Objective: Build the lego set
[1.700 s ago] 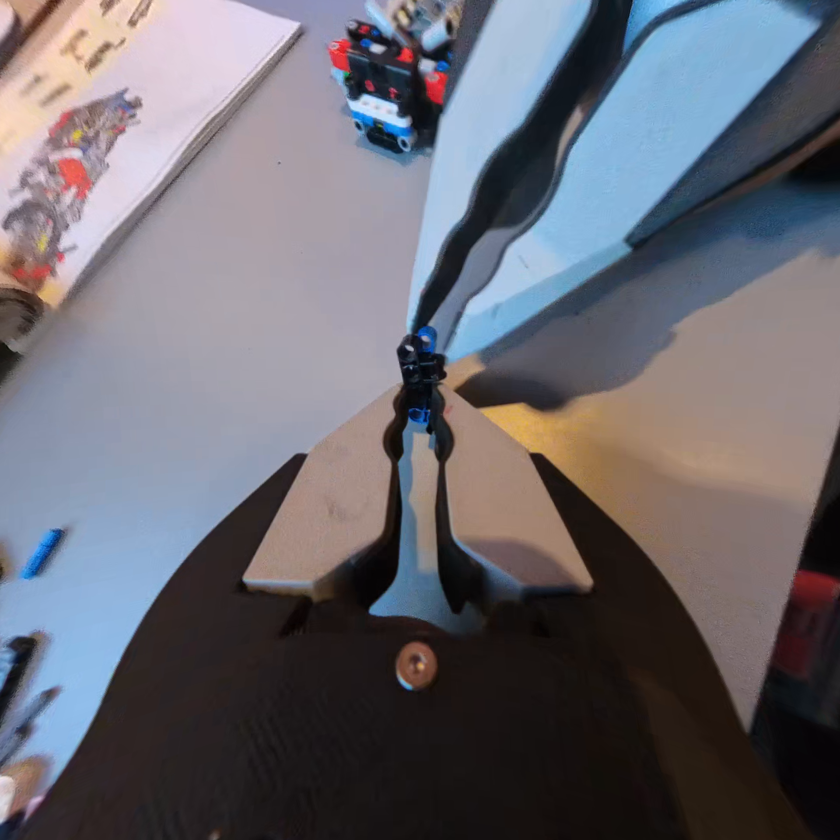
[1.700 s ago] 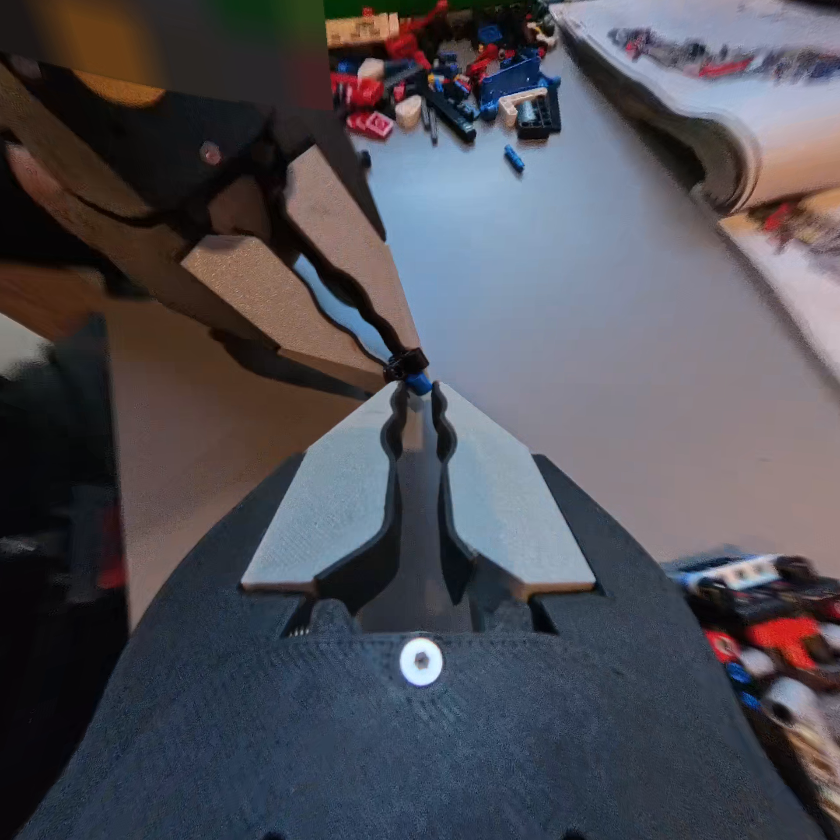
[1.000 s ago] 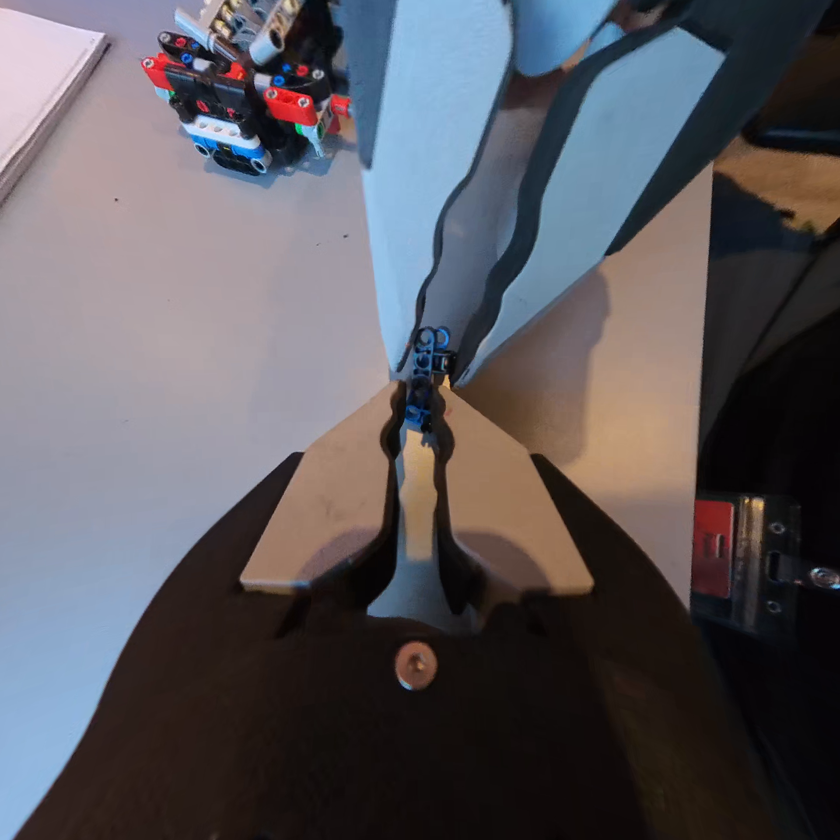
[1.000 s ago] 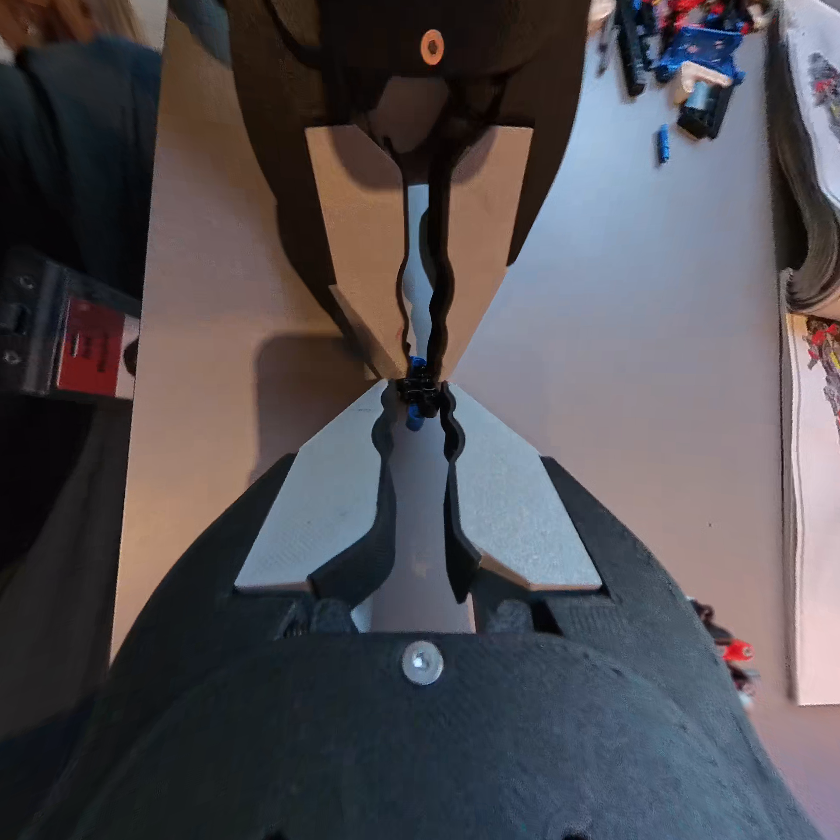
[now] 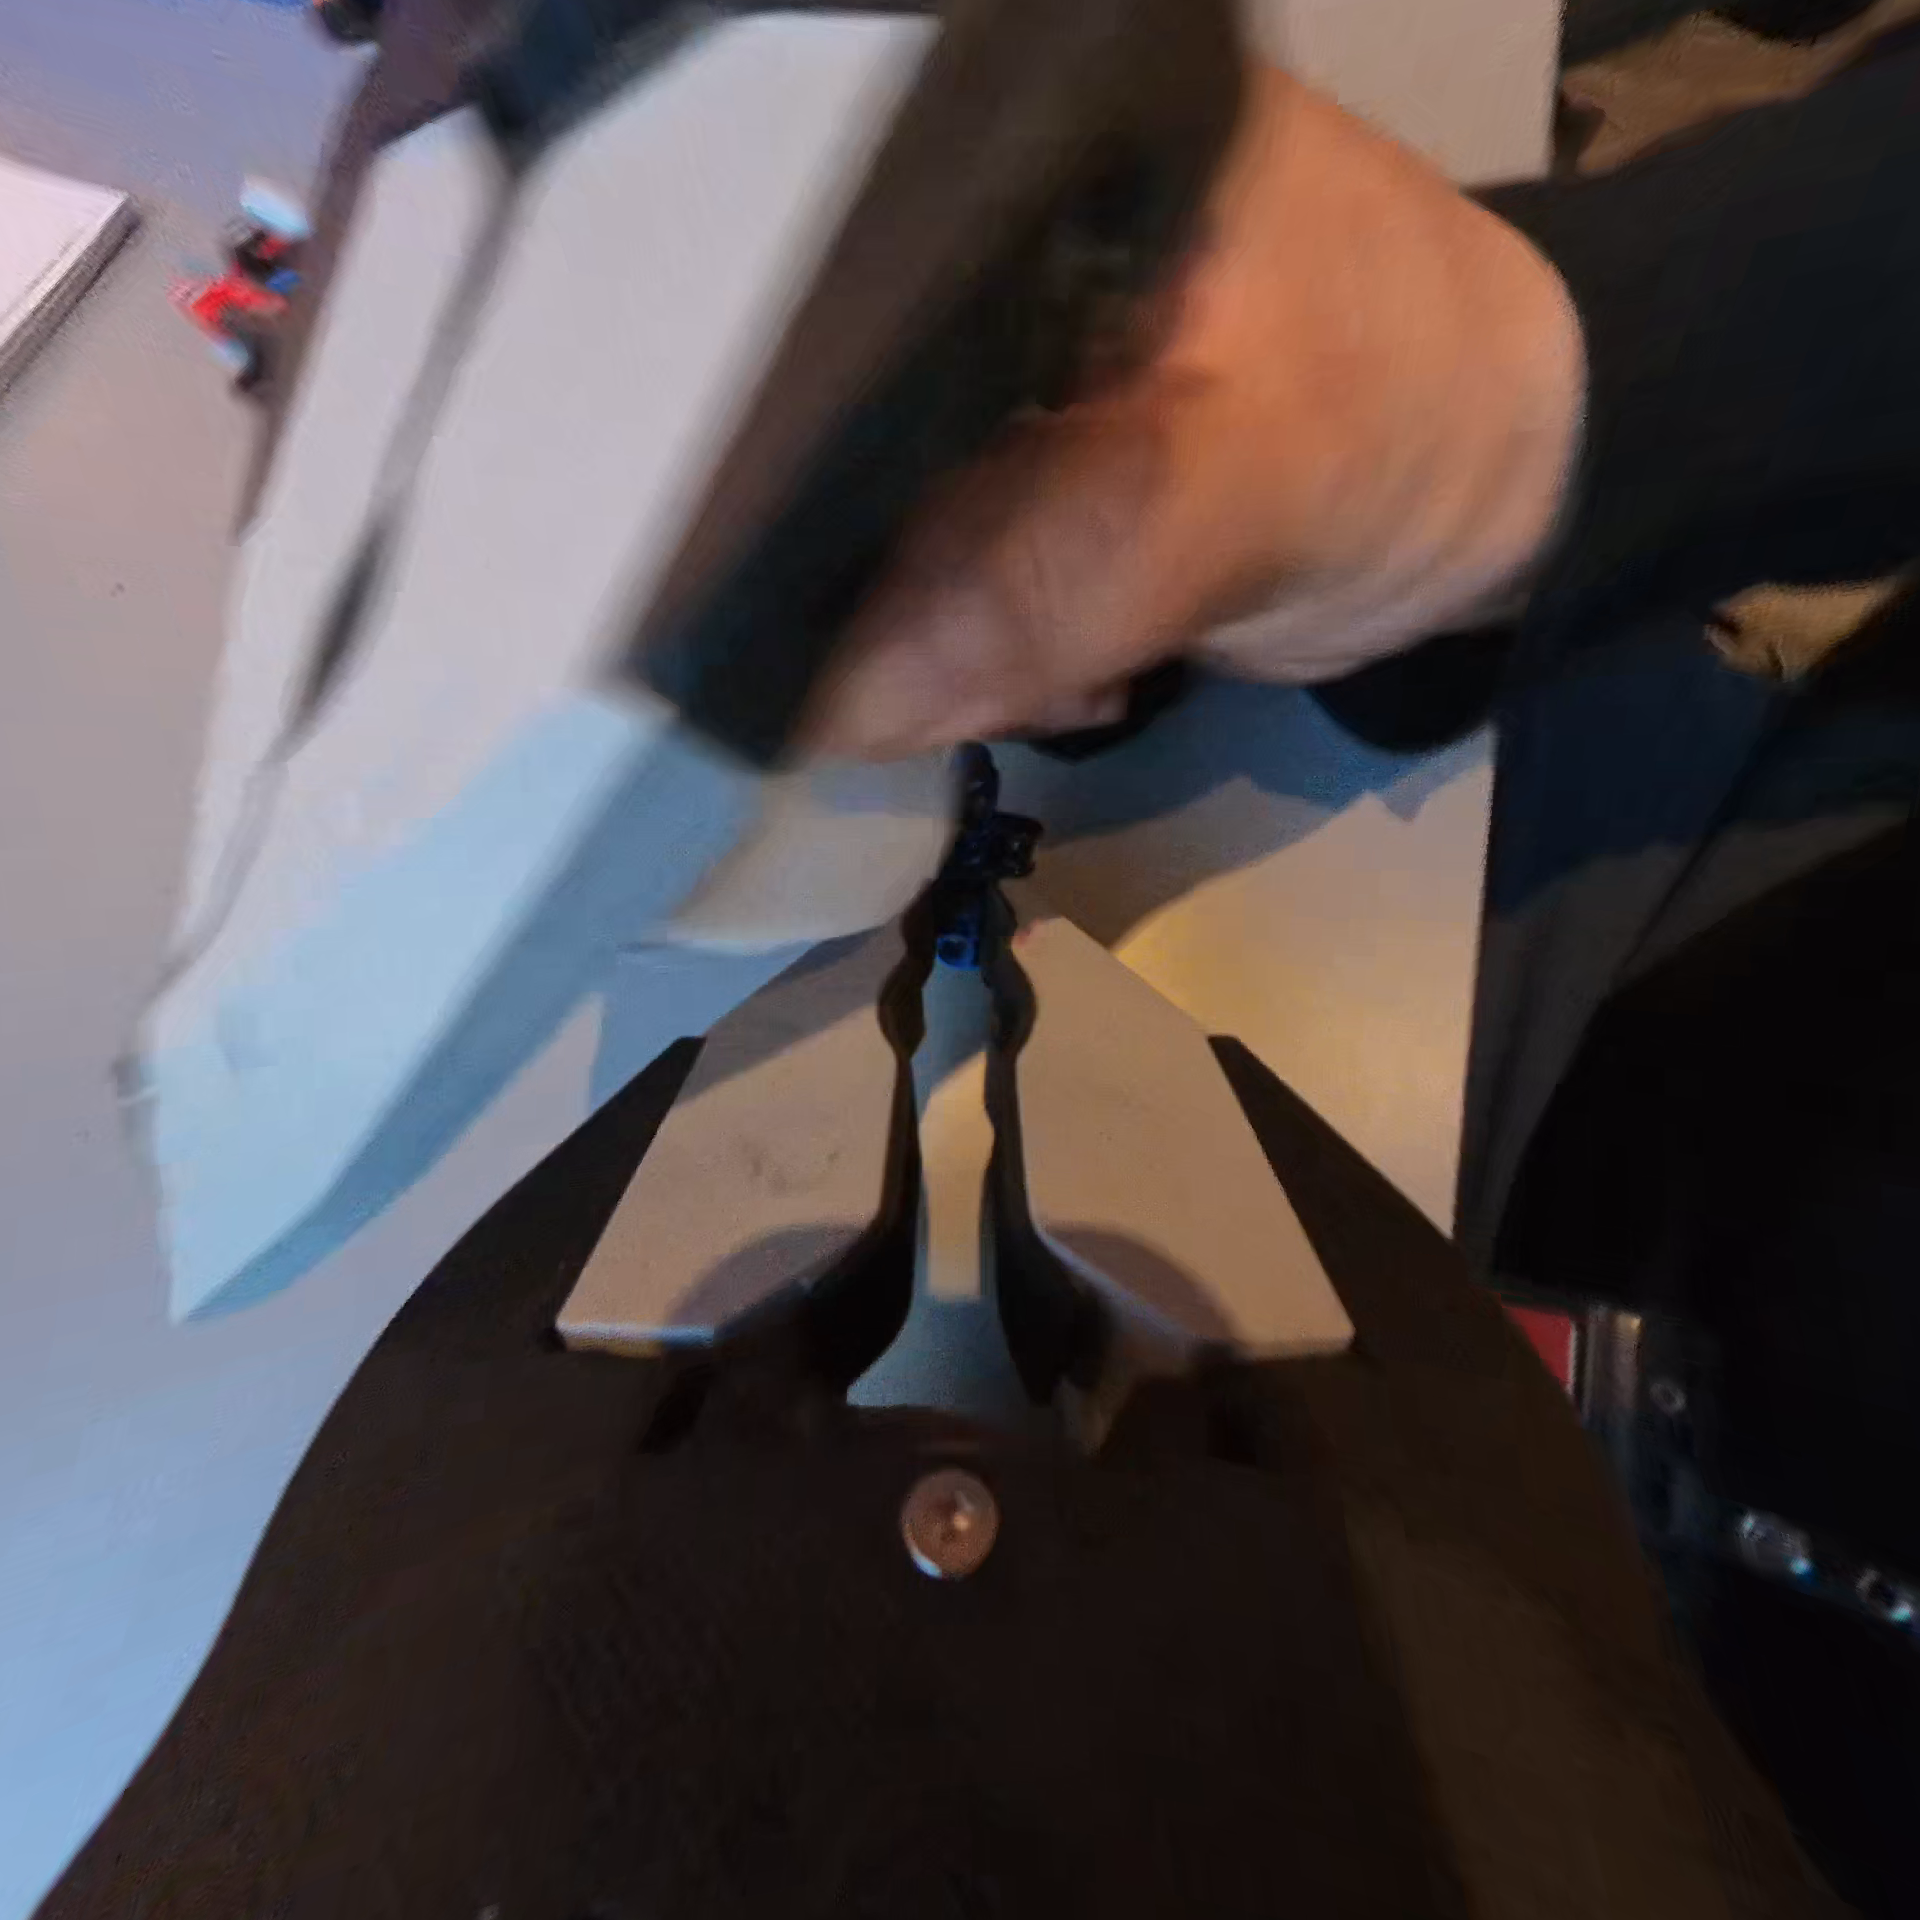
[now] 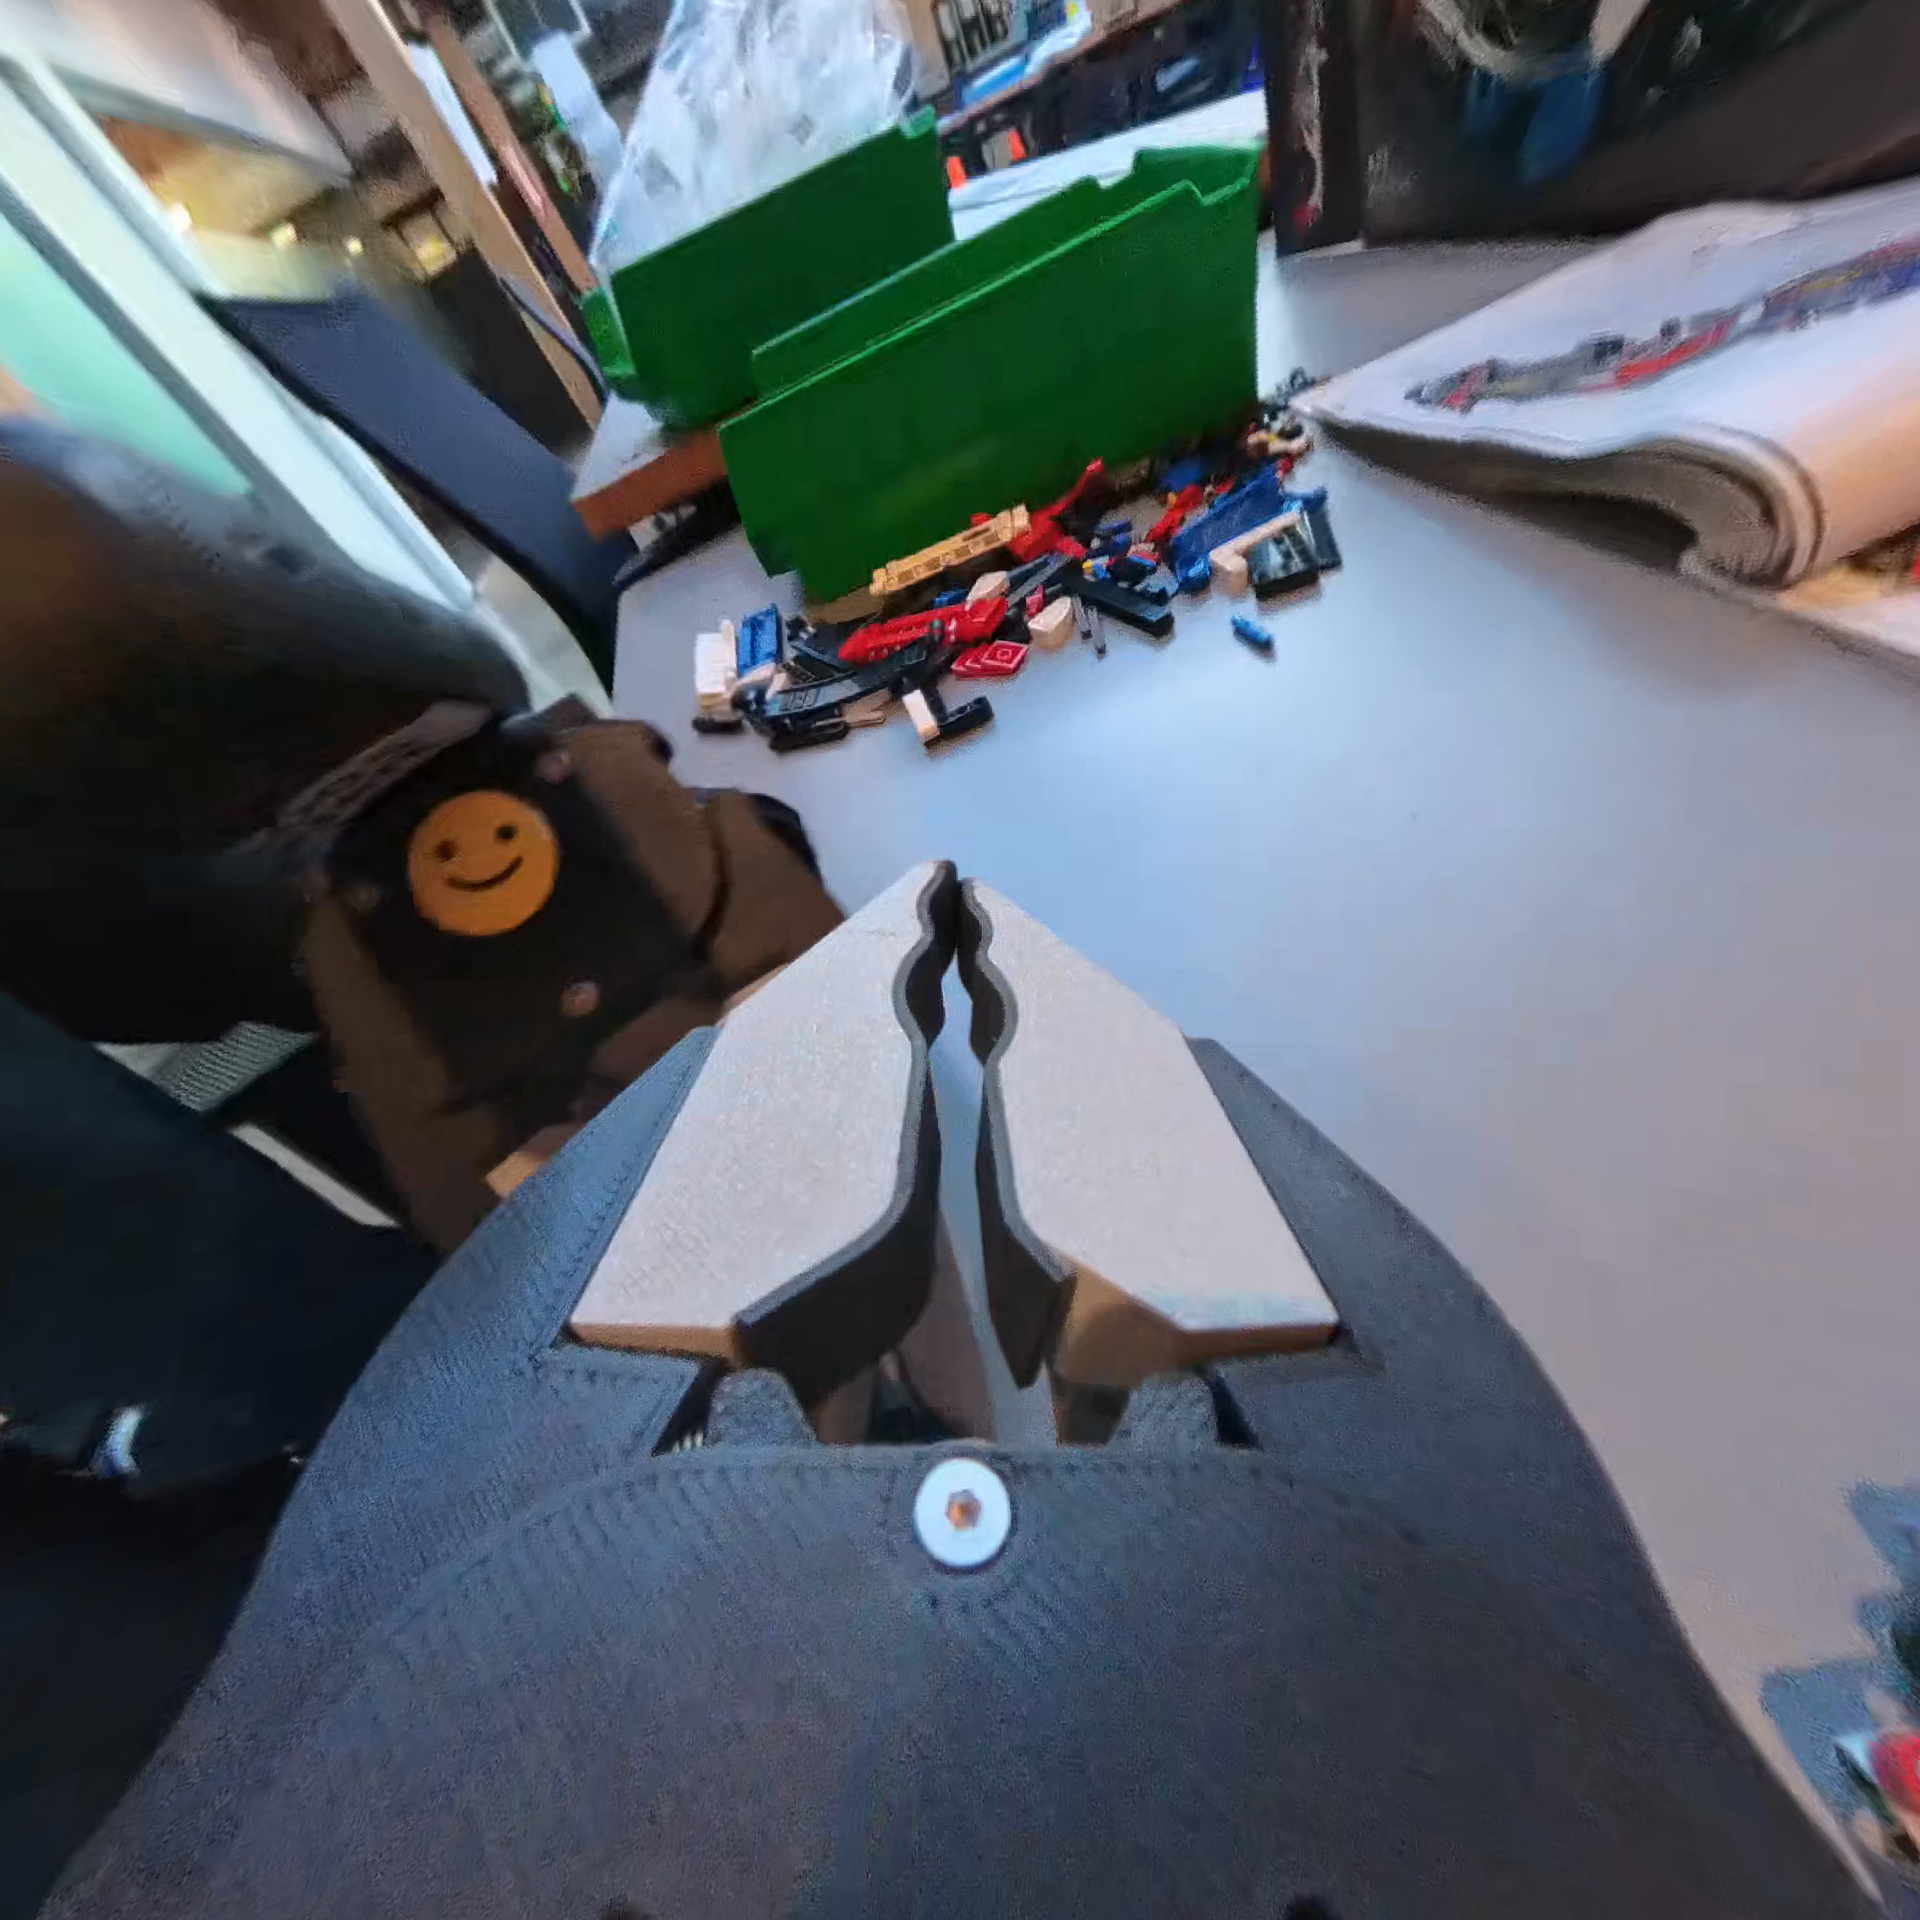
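Observation:
My left gripper (image 5: 961,940) is shut on a small black and blue lego piece (image 5: 982,842), which sticks out past its tips above the grey table (image 5: 62,727). In the left wrist view the right gripper's grey fingers (image 5: 436,727) sweep past, blurred, with a hand (image 5: 1299,468) behind them. My right gripper (image 6: 956,894) is shut and holds nothing. It points across the table at a pile of loose lego pieces (image 6: 1018,613). The left gripper's black body with an orange smiley disc (image 6: 483,862) is at its left.
Green bins (image 6: 987,416) stand behind the pile. An open instruction booklet (image 6: 1662,416) lies at the right and shows as a white edge in the left wrist view (image 5: 52,249). A blue pin (image 6: 1252,634) lies alone. The partly built model (image 5: 244,301) is blurred, far left. The grippers' ends are close to 11 cm from one another.
The right gripper has let go of the black and blue piece, drawn away from the left gripper, shut empty and turned toward the pile. The left gripper still holds the piece.

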The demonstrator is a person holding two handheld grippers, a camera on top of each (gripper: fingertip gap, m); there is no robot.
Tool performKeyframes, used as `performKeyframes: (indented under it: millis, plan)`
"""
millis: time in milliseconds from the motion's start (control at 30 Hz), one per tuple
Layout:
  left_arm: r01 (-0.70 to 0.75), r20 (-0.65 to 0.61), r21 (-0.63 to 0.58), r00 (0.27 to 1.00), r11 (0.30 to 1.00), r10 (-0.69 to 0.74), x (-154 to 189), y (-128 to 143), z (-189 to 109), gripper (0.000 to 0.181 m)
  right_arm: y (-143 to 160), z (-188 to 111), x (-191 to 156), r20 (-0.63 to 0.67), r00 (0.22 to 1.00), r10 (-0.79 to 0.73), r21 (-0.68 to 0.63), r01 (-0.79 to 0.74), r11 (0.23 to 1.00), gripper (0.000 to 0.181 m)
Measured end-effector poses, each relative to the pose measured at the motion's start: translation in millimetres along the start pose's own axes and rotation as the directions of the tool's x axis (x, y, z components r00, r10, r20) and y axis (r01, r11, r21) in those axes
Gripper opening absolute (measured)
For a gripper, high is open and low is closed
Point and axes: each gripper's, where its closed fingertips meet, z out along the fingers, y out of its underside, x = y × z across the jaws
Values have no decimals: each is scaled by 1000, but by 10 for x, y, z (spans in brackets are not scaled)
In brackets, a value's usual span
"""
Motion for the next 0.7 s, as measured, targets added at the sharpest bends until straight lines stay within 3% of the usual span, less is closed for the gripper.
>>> performKeyframes:
  millis: [133,200,267,367,500,600,633,700]
  plan:
    - [156,-61,4,986,988,-156,-184,105,-115,5,-45,-230,77,-69,995,-67,42,70,997,0]
    - [212,-134,-2,968,977,-211,-189,164,-186,5,14,-401,89,-98,985,-144,-10,144,990,0]
    - [309,-235,-25,923,951,-306,-180,188,-233,6,168,-495,30,-87,967,-239,-119,228,966,13]
    - [351,-431,-131,822,927,-372,-10,207,-276,6,429,-509,-49,-44,926,-375,-313,344,885,27]
    - [342,-551,-239,723,909,-417,118,218,-301,5,582,-413,-165,60,786,-616,-437,575,691,20]
    - [336,-550,-257,720,906,-423,127,212,-292,5,686,-349,-208,141,706,-694,-470,665,580,14]
    - [340,-533,-250,733,906,-423,102,217,-294,5,666,-347,-182,128,701,-701,-470,666,580,5]
    - [347,-500,-227,760,910,-415,61,236,-310,5,701,-354,-159,123,709,-694,-477,656,585,5]
